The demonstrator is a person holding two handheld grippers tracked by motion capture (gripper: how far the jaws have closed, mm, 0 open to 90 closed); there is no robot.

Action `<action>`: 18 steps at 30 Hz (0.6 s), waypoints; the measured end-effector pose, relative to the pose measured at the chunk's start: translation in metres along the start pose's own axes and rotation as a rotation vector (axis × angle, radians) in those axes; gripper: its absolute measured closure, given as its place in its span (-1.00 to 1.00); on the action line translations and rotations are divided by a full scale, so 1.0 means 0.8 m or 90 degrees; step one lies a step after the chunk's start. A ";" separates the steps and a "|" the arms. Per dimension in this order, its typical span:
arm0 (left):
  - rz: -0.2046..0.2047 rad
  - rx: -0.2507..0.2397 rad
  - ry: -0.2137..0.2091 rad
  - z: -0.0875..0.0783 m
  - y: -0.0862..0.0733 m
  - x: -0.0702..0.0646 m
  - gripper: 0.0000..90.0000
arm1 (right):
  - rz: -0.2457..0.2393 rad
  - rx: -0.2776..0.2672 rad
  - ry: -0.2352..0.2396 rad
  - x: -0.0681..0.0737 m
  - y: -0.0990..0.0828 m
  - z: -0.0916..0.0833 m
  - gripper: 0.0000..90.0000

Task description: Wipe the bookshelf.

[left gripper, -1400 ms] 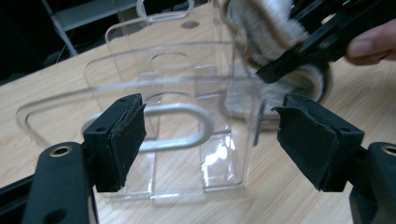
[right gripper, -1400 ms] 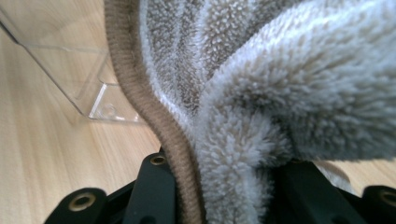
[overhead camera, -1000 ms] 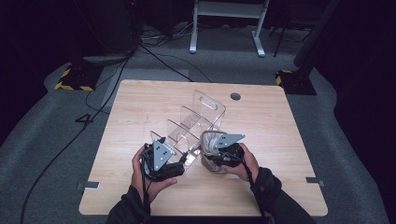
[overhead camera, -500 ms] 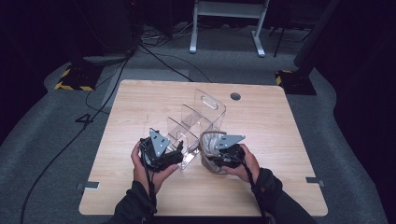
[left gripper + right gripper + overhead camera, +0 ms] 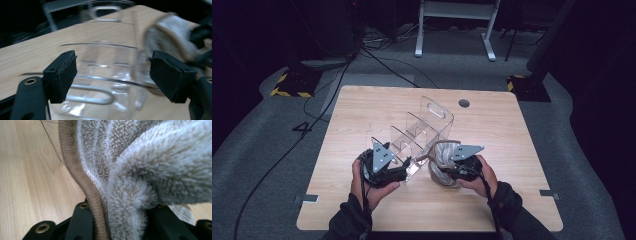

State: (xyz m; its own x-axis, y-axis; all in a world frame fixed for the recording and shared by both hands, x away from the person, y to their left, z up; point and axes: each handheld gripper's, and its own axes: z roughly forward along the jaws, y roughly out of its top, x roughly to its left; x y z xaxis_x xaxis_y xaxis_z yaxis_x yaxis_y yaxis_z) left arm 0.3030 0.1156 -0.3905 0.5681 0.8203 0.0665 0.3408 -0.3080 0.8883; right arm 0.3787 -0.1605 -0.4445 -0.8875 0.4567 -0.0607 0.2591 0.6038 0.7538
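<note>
- The fleece cloth, grey with a tan edge, hangs bunched in our right gripper. It is near the middle of the front half of the table, just beside the right wall of the clear acrylic organizer.
- In the right gripper view the jaws are narrow and pinch a thick fold of the cloth, so the hold looks firm.
- Our left gripper stands wide around the near end of the organizer. Its jaws have just been closing a little, with the clear wall between them, but the pads do not press on it yet.
- To do this step well, we think the left gripper should close on the organizer wall and keep it steady first. Then the right one can bring the cloth over a compartment without pushing the light rack away.
- We should keep the cloth compact, because a loose corner may catch on a divider.
- Both forearms come from the front edge of the table, the hands low and close to each other. The left gripper points forward at the organizer, and the right one is turned inward toward it.
</note>
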 end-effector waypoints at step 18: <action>-0.059 0.122 0.053 0.041 -0.079 -0.020 -0.54 | 0.024 0.022 -0.023 -0.012 -0.041 -0.026 0.53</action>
State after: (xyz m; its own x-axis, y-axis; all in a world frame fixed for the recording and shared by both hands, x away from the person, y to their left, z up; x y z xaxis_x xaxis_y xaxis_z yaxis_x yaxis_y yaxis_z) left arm 0.2972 0.1062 -0.4631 0.4671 0.8836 0.0325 0.5290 -0.3087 0.7905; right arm 0.3707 -0.1984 -0.4548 -0.8623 0.5031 -0.0567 0.3063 0.6075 0.7329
